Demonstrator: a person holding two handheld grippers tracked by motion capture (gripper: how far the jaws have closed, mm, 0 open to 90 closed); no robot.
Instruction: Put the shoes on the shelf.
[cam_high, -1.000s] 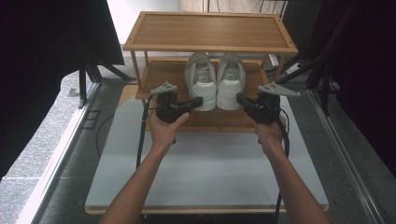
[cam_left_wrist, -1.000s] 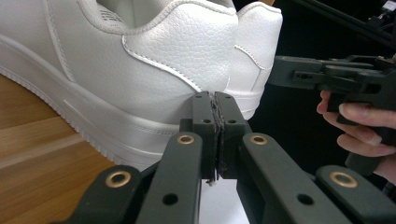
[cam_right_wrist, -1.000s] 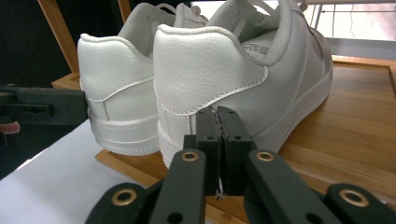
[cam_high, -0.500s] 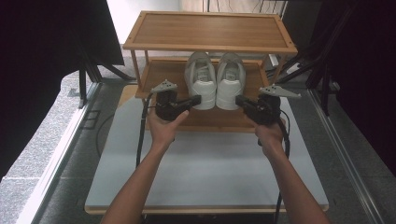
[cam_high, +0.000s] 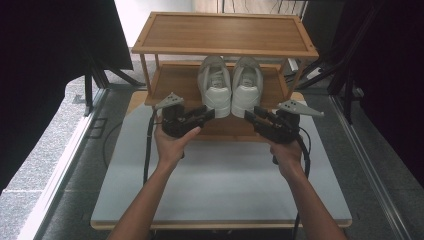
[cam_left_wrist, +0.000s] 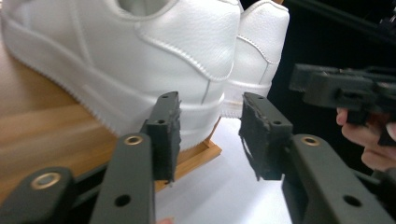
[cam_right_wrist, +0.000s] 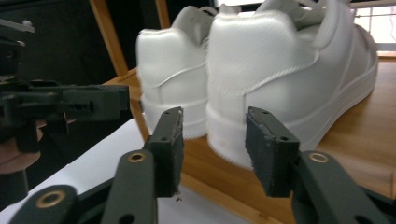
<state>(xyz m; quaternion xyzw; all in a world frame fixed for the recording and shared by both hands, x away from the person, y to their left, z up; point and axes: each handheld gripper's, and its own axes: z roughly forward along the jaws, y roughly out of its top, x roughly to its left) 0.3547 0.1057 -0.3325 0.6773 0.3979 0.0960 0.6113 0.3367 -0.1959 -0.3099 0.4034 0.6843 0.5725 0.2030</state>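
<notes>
Two white sneakers stand side by side on the lower shelf of a wooden rack (cam_high: 170, 80), heels toward me: the left shoe (cam_high: 215, 85) and the right shoe (cam_high: 247, 86). My left gripper (cam_high: 210, 113) is open just short of the left shoe's heel (cam_left_wrist: 187, 56), nothing between its jaws. My right gripper (cam_high: 248, 116) is open too, close to the right shoe's heel (cam_right_wrist: 261, 70). In the left gripper view the right gripper (cam_left_wrist: 345, 88) shows farther off; in the right gripper view the left gripper (cam_right_wrist: 65, 105) shows at the left.
The rack's top shelf (cam_high: 225, 32) overhangs the shoes. A white board (cam_high: 220, 185) lies on the floor in front of the rack. Dark stands and cables (cam_high: 350, 75) flank the rack on both sides.
Both grippers have moved forward toward the shoes' heels and slightly inward. The shoes have not moved.
</notes>
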